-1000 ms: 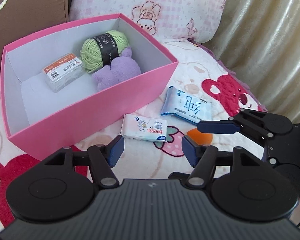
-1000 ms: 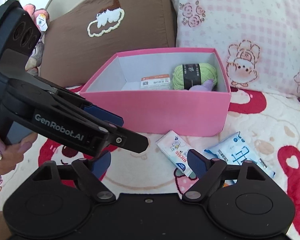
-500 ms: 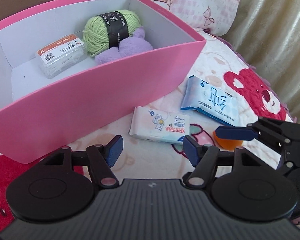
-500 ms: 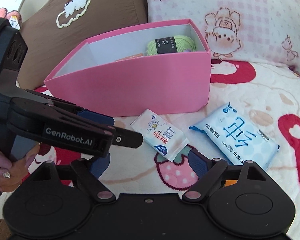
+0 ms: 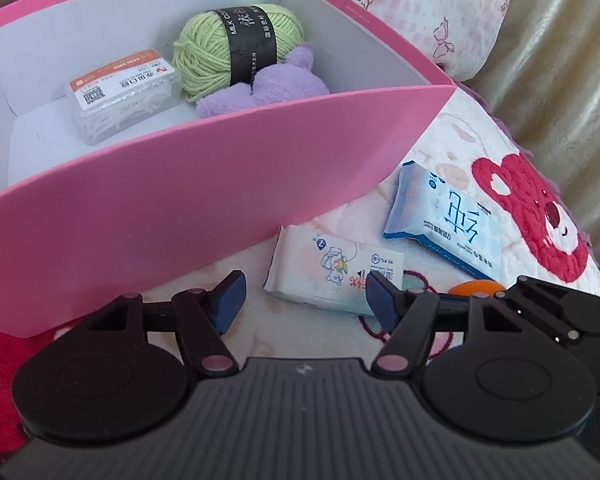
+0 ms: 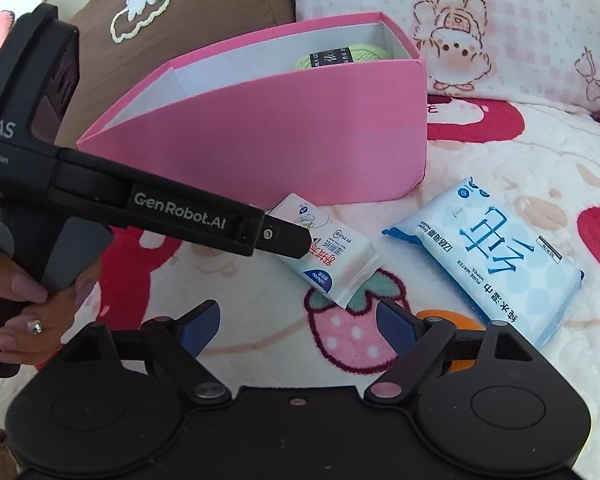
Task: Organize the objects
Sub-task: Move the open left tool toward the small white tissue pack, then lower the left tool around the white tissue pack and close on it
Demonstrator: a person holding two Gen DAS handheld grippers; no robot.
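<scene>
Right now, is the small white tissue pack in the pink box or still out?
Out. The small white tissue pack lies flat on the blanket just outside the pink box, ahead of the open left gripper.

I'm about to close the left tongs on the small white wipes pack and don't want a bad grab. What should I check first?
1. Left tongs open: ok.
2. Small white wipes pack centred between the fingers: not ok, it sits toward the right finger.
3. Pack free of the larger blue wipes pack: ok, apart.
4. Right tongs out of the way: cannot tell; they are open, close beside.
5. Room in the pink cardboard box: ok, bare floor at its left end.
6. Orange object clear: cannot tell.
</scene>
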